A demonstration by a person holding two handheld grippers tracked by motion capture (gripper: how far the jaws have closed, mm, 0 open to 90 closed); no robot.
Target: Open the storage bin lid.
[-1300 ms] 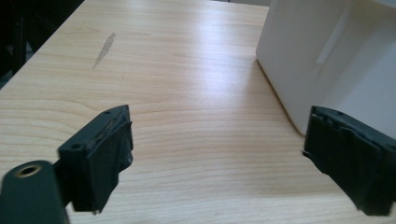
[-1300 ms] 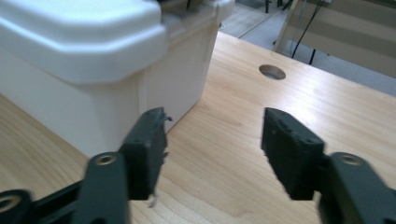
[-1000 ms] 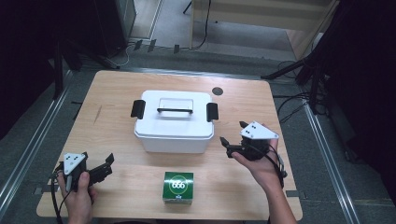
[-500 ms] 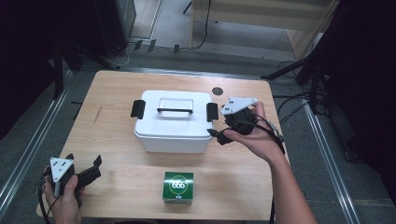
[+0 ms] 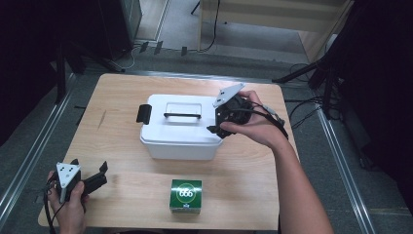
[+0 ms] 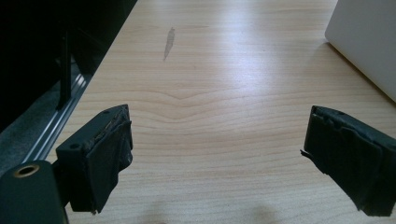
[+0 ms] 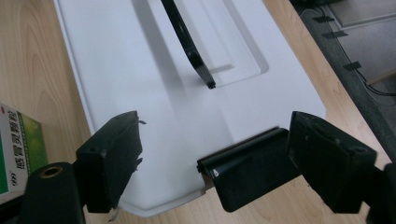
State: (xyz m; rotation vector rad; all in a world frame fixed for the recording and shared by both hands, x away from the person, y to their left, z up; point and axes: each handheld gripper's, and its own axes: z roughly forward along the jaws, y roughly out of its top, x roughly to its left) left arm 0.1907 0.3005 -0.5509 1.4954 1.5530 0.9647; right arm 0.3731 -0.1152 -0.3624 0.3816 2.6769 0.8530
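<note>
Hidden and cut-off parts around the white box and the two claws

In the high view the right hand [image 5: 253, 124] and right claw [image 5: 217, 127] cover the right-end latch of the white storage box [image 5: 178, 129], and whether the pads touch it cannot be told there. In the right gripper view the green carton [image 7: 16, 154] is cut by the left edge, its print only partly readable, and the black lid handle [image 7: 187, 44] runs off the top. In the left gripper view the box is just a white corner at the right edge. The counter [image 5: 122, 95] loses its near edge at the frame bottom.
</note>
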